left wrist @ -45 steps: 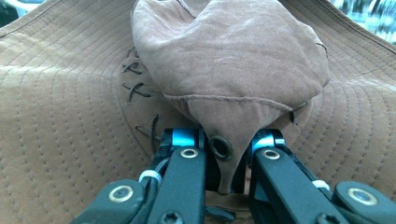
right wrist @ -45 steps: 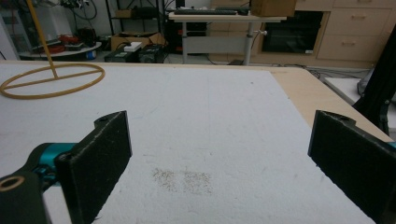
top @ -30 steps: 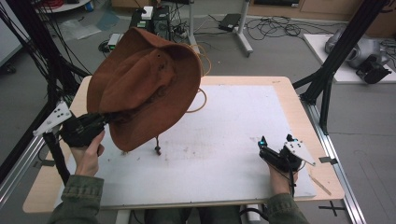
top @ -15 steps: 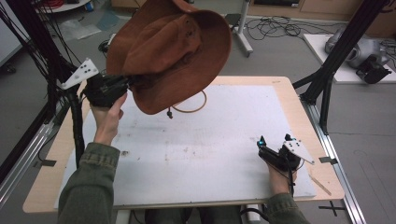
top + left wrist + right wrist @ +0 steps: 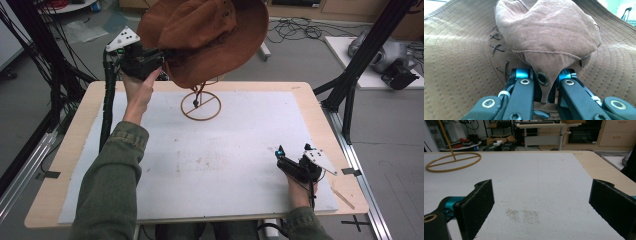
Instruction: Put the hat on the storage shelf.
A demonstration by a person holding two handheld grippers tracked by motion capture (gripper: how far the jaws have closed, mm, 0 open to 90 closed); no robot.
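Your left gripper (image 5: pixel 162 55) pinches the brown hat (image 5: pixel 210 35) by its crown fabric, holding it right above the hat stand (image 5: pixel 201 102). That thin fold could slip, or the brim snag the post. Your right gripper (image 5: pixel 287 162) rests open, bare mat (image 5: pixel 240 150) ahead of it.

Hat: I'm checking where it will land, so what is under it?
Under the hat stands a wooden stand's ring base on the white mat; its post top is covered.

Left hand-held gripper (image 5: pixel 162 55) raised, clamped; right hand-held gripper (image 5: pixel 281 156) low, jaws apart.
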